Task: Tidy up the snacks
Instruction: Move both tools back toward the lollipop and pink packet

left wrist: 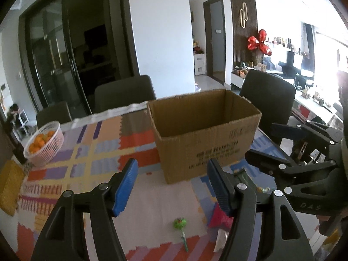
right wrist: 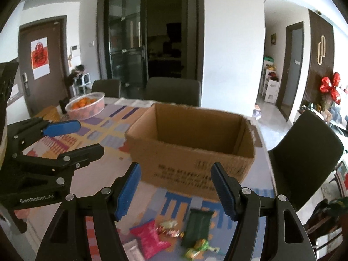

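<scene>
An open brown cardboard box (left wrist: 204,130) (right wrist: 191,139) stands on the patterned tablecloth; its floor is hidden by the near wall. In the right wrist view, snacks lie in front of it: a pink packet (right wrist: 150,237), a dark green packet (right wrist: 199,224), wrapped candies (right wrist: 171,230) and a white packet (right wrist: 132,248). A green lollipop-like snack (left wrist: 180,224) lies below my left gripper (left wrist: 174,187) (right wrist: 90,137), which is open and empty. My right gripper (right wrist: 176,191) (left wrist: 261,141) is also open and empty, just short of the box.
A pink basket of oranges (left wrist: 44,143) (right wrist: 86,105) sits at the far left of the table. Dark chairs (left wrist: 125,91) (right wrist: 304,152) stand behind and to the right of the table. A yellow box (left wrist: 9,187) lies at the left edge.
</scene>
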A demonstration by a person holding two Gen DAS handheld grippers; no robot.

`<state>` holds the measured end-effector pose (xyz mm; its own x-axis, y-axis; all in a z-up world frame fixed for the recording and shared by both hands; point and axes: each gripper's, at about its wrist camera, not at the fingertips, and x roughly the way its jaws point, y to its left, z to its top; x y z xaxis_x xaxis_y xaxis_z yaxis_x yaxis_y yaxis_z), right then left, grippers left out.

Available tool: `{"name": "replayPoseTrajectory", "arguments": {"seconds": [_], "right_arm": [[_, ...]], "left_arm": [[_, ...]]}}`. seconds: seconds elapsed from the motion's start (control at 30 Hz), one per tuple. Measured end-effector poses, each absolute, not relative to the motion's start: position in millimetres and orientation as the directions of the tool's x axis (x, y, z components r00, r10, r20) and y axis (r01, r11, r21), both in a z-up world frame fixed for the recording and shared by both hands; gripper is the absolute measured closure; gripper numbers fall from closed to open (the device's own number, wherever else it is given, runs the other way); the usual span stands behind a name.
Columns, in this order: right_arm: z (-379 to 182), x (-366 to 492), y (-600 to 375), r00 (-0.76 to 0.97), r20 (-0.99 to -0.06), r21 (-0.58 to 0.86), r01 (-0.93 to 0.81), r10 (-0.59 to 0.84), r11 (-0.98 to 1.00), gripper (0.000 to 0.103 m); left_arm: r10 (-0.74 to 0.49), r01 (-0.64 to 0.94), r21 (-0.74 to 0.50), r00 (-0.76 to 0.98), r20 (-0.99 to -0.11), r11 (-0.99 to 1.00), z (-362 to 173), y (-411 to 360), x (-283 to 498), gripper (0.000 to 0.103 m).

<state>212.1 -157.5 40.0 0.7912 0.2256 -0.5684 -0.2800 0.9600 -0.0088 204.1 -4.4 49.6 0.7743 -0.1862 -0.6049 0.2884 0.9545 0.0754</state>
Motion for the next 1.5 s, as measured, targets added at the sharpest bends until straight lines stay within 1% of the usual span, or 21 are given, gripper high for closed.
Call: {"name": "replayPoseTrajectory", "arguments": {"seconds": [0.17, 0.4, 0.57, 0.73, 0.93, 1.23, 1.5], "right_arm": [[23, 202, -148, 0.758, -0.609, -0.018, -0.309, 0.235, 0.951, 0.035], [-5, 191, -135, 0.700, -0.671, -0.018, -0.345, 0.244, 0.938, 0.035], [-26, 191, -131, 0.648, -0.719, 0.008, -0.356, 0.253, 0.935, 0.035], [-51, 197, -129, 0.587, -0.773, 0.017, -0.359, 0.239, 0.933, 0.035], [-74, 203, -129, 0.530, -0.819, 0.015, -0.363, 0.219, 0.932, 0.035], [-94, 209, -124, 0.482, -0.852, 0.000, -0.388, 0.203, 0.922, 0.036], [-105, 216, -122, 0.450, -0.869, 0.016, -0.390, 0.206, 0.920, 0.042]], "left_arm": [[-0.167, 0.282, 0.086, 0.758, -0.630, 0.955, 32, 4, 189, 0.038], [-0.164, 0.272, 0.052, 0.710, -0.684, 0.961, 4, 16, 182, 0.038], [-0.164, 0.281, 0.041, 0.665, -0.729, 0.959, -18, 17, 181, 0.038], [-0.146, 0.285, 0.046, 0.615, -0.774, 0.957, -43, 17, 184, 0.038], [-0.140, 0.296, 0.047, 0.579, -0.803, 0.954, -63, 15, 190, 0.038], [-0.136, 0.303, 0.040, 0.536, -0.833, 0.952, -84, 13, 207, 0.038], [-0.128, 0.315, 0.045, 0.507, -0.852, 0.948, -99, 5, 227, 0.038]]}}
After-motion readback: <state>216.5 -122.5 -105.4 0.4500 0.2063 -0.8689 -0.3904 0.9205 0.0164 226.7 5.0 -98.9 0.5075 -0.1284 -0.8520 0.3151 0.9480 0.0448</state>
